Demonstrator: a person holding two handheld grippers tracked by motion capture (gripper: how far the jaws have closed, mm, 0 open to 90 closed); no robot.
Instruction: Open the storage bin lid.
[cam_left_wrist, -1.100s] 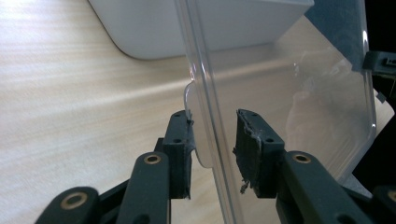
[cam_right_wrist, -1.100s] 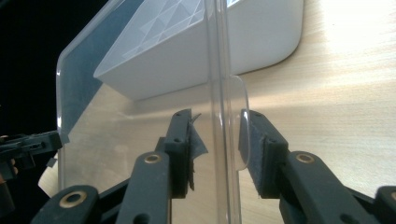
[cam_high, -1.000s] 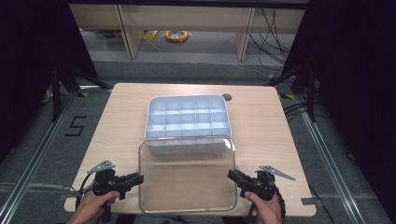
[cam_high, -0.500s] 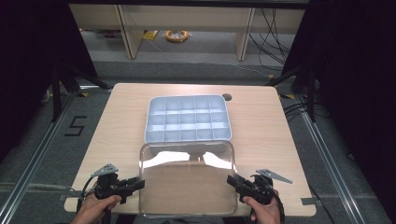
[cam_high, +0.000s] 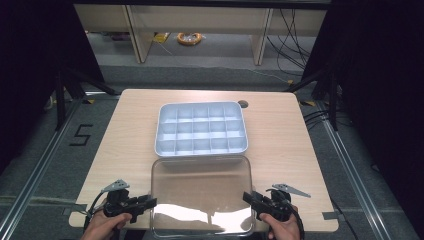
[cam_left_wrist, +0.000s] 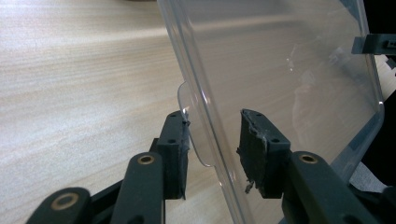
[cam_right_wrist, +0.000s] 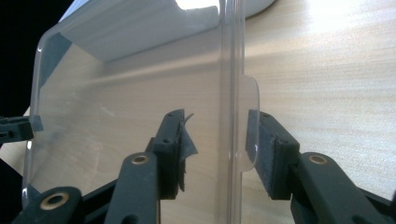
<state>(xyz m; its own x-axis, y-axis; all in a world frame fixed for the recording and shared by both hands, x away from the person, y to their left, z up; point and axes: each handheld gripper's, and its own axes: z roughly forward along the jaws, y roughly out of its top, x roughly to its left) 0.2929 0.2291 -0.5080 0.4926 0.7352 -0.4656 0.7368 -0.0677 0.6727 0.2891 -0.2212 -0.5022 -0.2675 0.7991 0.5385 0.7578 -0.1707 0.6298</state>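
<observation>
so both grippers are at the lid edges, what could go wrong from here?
1. Both grippers look open around the clear lid, with gaps at the left gripper and right gripper. If one shuts first, the lid may twist or slide.
2. Each straddles only a small tab at the rim, so the hold could slip off.
3. The lid's far edge sits close to the divided tray; pushing forward could knock it.
</observation>
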